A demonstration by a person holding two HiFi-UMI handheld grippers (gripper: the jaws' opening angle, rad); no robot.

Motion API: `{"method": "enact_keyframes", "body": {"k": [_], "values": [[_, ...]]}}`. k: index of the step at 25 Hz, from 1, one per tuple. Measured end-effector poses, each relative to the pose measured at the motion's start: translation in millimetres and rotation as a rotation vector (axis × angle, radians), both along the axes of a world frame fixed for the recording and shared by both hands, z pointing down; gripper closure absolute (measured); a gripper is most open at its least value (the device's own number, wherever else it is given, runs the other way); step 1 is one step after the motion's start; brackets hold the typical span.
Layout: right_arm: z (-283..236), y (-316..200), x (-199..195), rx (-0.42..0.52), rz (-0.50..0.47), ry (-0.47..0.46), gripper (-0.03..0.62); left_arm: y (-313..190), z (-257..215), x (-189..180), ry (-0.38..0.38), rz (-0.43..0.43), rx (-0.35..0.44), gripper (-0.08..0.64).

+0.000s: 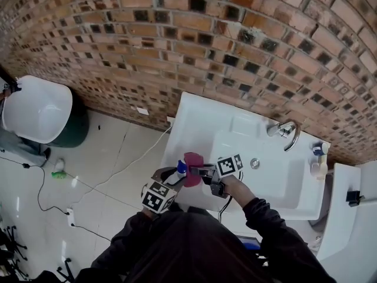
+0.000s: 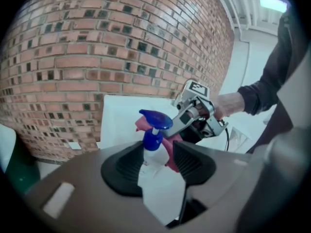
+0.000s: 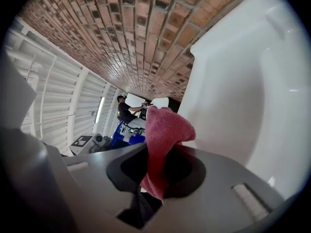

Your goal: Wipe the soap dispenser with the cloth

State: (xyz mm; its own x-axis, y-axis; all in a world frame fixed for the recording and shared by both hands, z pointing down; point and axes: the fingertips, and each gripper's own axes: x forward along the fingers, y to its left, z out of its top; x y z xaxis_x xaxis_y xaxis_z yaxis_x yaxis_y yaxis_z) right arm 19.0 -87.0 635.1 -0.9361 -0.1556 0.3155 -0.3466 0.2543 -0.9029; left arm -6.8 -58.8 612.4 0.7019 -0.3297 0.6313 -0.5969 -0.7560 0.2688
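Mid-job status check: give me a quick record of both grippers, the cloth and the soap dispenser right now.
left gripper: open, soap dispenser between its jaws, gap at one pad
right gripper: shut on the cloth
soap dispenser: upright, blue pump on top, at the sink's front corner
cloth: pink, bunched, close beside the pump; contact unclear

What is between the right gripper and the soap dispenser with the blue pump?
The pink cloth, clamped in the right gripper, lies between it and the soap dispenser; the head view shows this.
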Motion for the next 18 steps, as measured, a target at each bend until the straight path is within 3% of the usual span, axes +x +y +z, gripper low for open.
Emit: {"method": "enact_keyframes", "body": {"k": [4, 8, 13, 18], "values": [[28.4, -1.7, -0.2, -0.050, 0.002, 0.046, 0.523, -1.6, -1.1, -0.4, 0.002, 0.001, -0.001, 0.359], [56.4, -5.1, -1.2, -0.052, -0.004, 0.150, 0.523, -2.2, -1.0, -1.3, 0.006, -0.011, 0.003, 0.359], [86.5, -4.6, -0.5, 0.028, -0.045, 0.364, 0.525, -5.5, 2.5, -1.1, -0.013, -0.013, 0.030, 0.359], [76.9, -1.6, -1.3, 0.126, -0.101, 0.415, 0.523, -6.7, 1.0, -1.6, -0.073, 0.001, 0.026, 0.356]]}}
